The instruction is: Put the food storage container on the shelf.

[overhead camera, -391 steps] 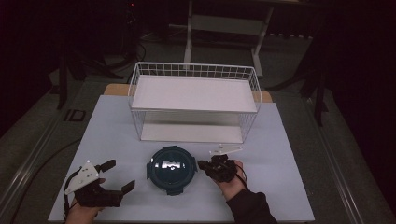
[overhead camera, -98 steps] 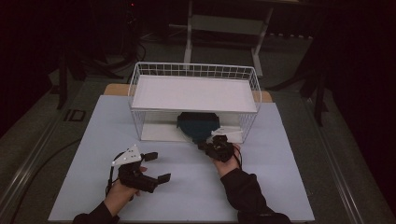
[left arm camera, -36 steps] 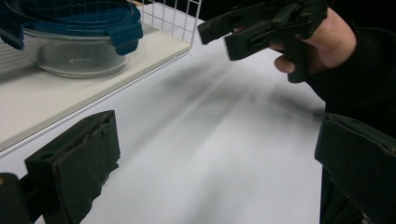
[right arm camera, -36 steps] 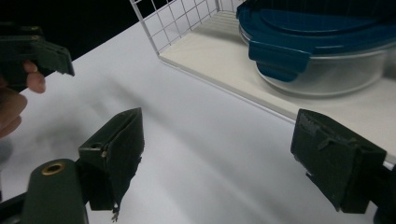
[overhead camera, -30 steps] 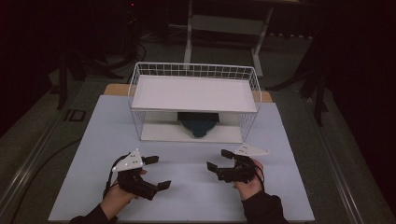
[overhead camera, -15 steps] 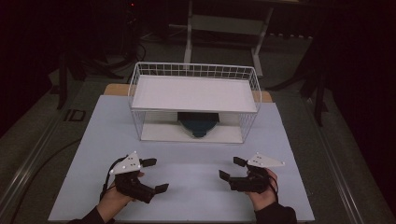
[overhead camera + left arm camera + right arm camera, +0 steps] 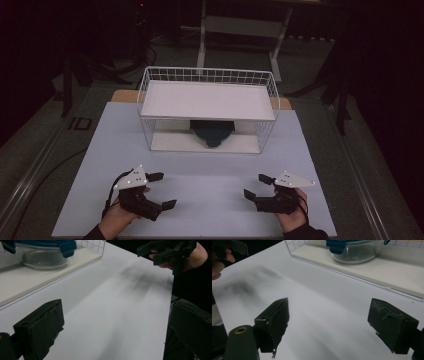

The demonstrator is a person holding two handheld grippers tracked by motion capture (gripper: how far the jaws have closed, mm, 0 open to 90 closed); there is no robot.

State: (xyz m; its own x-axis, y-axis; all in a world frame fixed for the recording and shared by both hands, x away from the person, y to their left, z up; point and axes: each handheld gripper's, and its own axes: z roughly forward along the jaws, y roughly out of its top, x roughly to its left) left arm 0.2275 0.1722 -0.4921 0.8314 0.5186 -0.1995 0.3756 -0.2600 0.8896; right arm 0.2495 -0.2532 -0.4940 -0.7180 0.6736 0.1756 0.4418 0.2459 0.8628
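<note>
A glass bowl with a dark blue clip lid [image 7: 212,132] sits on the bottom board of a white wire rack [image 7: 272,90], under its upper shelf. Both grippers rest low near the table's front edge, well apart from the bowl. My left gripper [image 7: 162,190] is open and holds nothing. My right gripper [image 7: 256,186] is open too, also with nothing between its jaws. In the left gripper view my left gripper [image 7: 115,327] points across bare table, with the bowl [image 7: 45,255] at upper left. From my right gripper [image 7: 332,322], the bowl [image 7: 354,251] stands at the top.
The white table top [image 7: 210,200] spreads between the grippers and the rack. The rack's flat upper shelf [image 7: 207,100] is bare. Dark floor and stand legs [image 7: 202,35] lie beyond the table. The other hand's gripper [image 7: 170,252] shows at the upper right of the left gripper view.
The right gripper has drawn back from the rack toward the front right edge, leaving the bowl under the shelf. The left gripper has barely moved.
</note>
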